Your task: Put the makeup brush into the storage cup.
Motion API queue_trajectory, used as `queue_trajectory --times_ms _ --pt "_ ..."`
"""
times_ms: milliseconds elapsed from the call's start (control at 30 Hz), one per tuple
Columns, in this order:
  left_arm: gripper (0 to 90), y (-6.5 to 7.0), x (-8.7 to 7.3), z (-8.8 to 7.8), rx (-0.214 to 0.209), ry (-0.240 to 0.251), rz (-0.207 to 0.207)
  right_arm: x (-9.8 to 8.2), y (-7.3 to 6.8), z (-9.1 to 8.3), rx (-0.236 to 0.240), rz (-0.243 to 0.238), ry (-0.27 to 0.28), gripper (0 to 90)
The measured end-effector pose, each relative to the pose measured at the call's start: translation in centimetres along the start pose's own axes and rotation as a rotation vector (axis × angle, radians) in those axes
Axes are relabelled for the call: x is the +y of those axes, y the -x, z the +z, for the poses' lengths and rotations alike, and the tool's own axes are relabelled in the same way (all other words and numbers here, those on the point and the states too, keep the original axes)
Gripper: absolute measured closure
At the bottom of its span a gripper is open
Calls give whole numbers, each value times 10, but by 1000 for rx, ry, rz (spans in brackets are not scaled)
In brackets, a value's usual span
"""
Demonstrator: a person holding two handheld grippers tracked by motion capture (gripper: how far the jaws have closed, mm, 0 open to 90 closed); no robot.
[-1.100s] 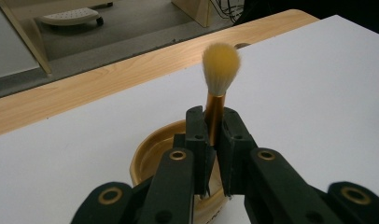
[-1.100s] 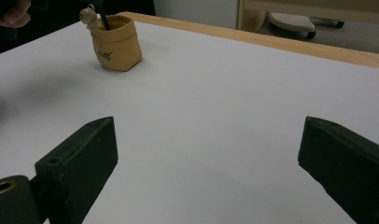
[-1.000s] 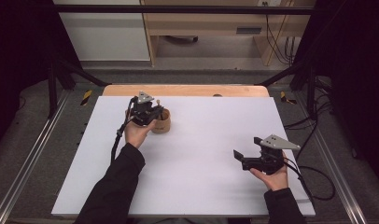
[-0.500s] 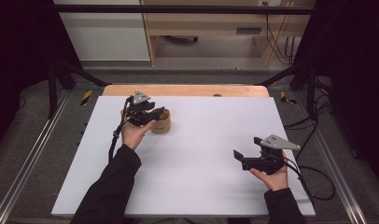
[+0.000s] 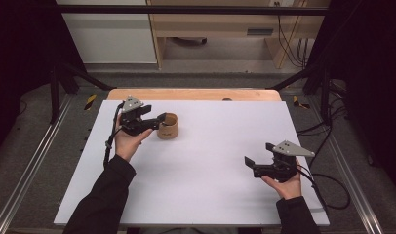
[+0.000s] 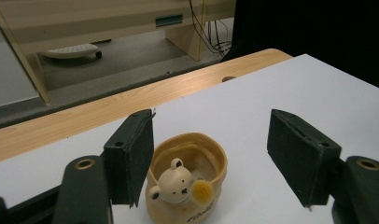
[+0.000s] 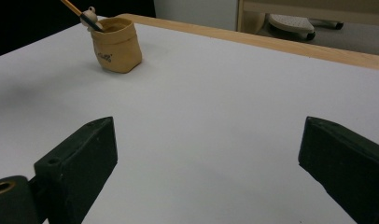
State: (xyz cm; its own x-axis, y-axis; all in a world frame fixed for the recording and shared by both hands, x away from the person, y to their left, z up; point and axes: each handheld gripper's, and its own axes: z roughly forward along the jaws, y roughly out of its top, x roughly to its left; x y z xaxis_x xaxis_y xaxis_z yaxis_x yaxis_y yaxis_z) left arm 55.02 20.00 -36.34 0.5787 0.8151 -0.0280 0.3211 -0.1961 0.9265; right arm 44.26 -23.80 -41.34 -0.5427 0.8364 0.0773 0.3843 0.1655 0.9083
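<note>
Cup (image 5: 168, 126) of tan ceramic, with a small bear figure (image 6: 174, 183) on its wall, stands upright on the white board (image 5: 206, 185) toward the far left. The board lies on a wooden table (image 5: 196, 94); a strip of wood shows along the far edge. Grey floor and pale furniture lie beyond, and black curtains hang at both sides. Dark lettering runs low on the cup's side, too small for me to read.

My left gripper (image 5: 154, 120) sits just left of the cup, held palm-up in my left hand (image 5: 128, 141), pointing right. Its jaws have just been opening and now stand spread, the cup between them with neither pad pressing on it. My right gripper (image 5: 250, 164) is well apart at the near right, level, pointing left, its jaws spread wide over bare board.
</note>
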Motion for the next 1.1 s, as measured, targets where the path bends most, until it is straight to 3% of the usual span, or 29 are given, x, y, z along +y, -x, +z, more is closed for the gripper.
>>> queue_trajectory --times_ms 333,500,833,1100 --pt "185 0 -6 -26 -17 28 15 1 1 -3 8 8 12 46" --pt "144 0 -13 -37 -32 36 -4 1 1 -3 5 8 16 46" --pt "119 6 -32 -57 -75 21 10 2 1 -5 6 12 22 45" --pt "107 11 -49 -69 -84 12 8 2 1 -6 4 15 25 44"
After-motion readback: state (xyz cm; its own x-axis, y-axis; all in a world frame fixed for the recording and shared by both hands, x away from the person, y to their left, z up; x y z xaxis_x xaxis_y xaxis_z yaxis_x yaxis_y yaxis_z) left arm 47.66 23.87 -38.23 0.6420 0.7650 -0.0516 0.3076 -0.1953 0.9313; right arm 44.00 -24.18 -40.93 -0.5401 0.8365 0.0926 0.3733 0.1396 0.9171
